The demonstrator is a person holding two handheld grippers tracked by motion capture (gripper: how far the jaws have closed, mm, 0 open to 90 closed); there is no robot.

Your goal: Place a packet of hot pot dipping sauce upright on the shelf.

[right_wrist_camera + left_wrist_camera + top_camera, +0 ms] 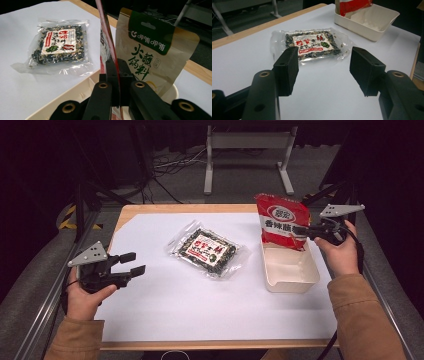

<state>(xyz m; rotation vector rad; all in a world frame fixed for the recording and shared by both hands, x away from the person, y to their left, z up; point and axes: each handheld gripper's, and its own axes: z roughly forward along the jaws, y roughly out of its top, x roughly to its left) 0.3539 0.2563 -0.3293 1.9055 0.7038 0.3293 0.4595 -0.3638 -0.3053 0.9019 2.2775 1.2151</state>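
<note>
Three snack packets, one tub. The right gripper (306,232) pinches the red packet (280,220) upright in the white tub (292,272) — a tan packet (152,47) stands there too. The clear packet (209,249) lies mid-desk (200,310); the left gripper (134,264) gapes empty.

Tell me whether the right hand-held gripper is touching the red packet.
Touching. In the right gripper view the right hand-held gripper has its jaws closed on the edge of the red packet, which is pinched between them above the white bin.

Lab-like recording setup — white-covered table (165,320), dark surroundings, floor cables (165,167), metal frame legs (247,157).
</note>
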